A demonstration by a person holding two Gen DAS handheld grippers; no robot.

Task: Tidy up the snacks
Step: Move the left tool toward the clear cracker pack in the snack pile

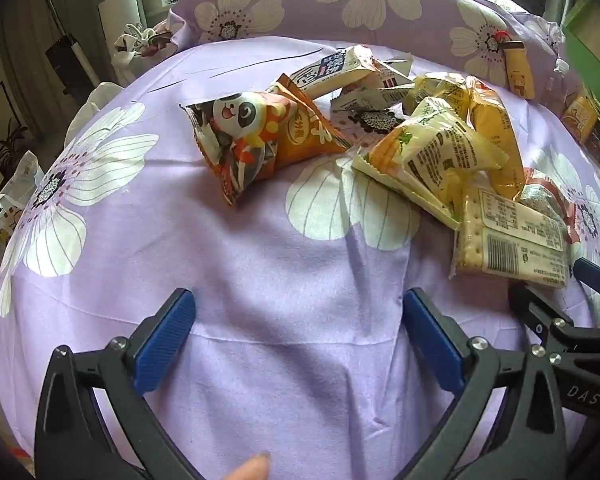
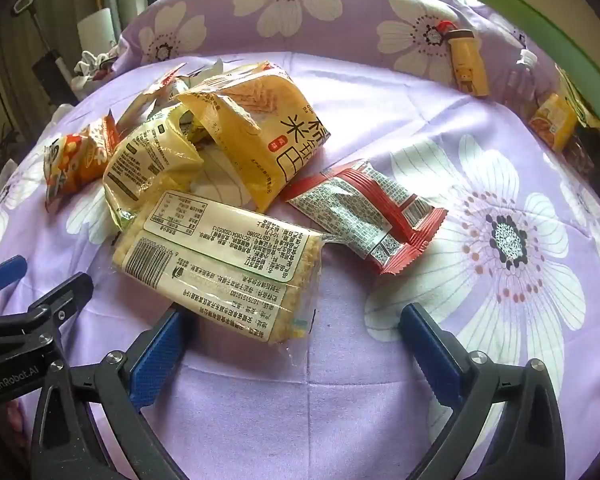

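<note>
Both the left gripper [image 1: 296, 344] and right gripper [image 2: 296, 350] hover with jaws spread, empty, over the bed [image 1: 260, 264]. The cracker pack [image 2: 220, 256] lies ahead, snack pile [image 1: 380, 128] beyond, pillow [image 1: 340, 0] behind.

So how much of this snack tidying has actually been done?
Little looks done: the snack pile lies jumbled on the purple sheet, with the panda bag and the red packet loose beside it. Nothing is in hand: the left gripper and right gripper are open and empty, the right nearest the cracker pack. All the sorting remains.
</note>
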